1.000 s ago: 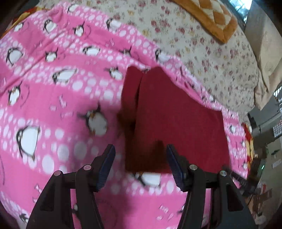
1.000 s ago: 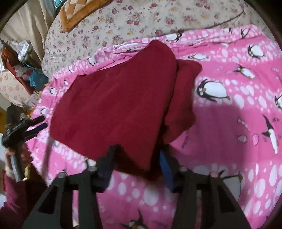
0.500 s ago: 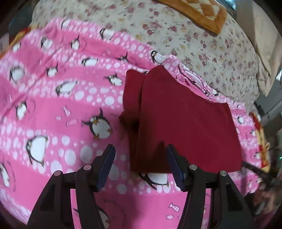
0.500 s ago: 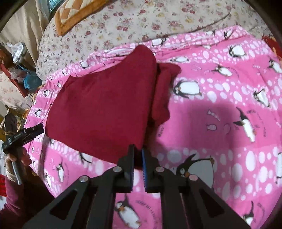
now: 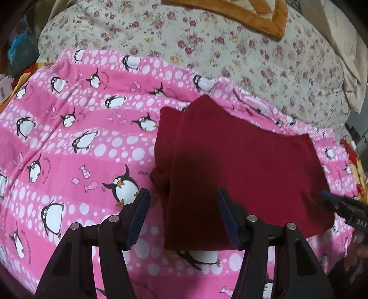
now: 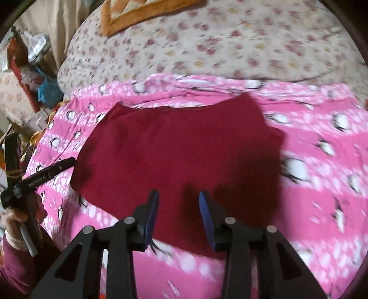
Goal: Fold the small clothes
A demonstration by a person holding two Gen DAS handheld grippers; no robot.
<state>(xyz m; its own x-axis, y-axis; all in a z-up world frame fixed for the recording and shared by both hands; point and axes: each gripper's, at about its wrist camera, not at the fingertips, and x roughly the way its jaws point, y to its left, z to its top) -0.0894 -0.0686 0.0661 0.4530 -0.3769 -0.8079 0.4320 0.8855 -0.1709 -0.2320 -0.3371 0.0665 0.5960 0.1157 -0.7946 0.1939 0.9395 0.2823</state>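
Note:
A dark red garment (image 5: 241, 165) lies folded on a pink penguin blanket (image 5: 80, 142), with a narrower folded part along its left side. My left gripper (image 5: 184, 216) is open and empty, hovering above the garment's near left corner. In the right wrist view the same garment (image 6: 184, 147) lies flat on the blanket (image 6: 322, 184). My right gripper (image 6: 179, 216) is open and empty just above the garment's near edge. The left gripper (image 6: 71, 162) also shows there at the far left, held in a hand.
A floral cream bedspread (image 5: 230, 53) covers the bed behind the blanket, with an orange patterned cushion (image 5: 241, 13) at the back. Cluttered shelves and bags (image 6: 30, 69) stand beside the bed on the left of the right wrist view.
My right gripper let go of the garment, shut empty, then opened and shifted over its near edge. The garment dropped flat. My left gripper pulled back and up, staying open.

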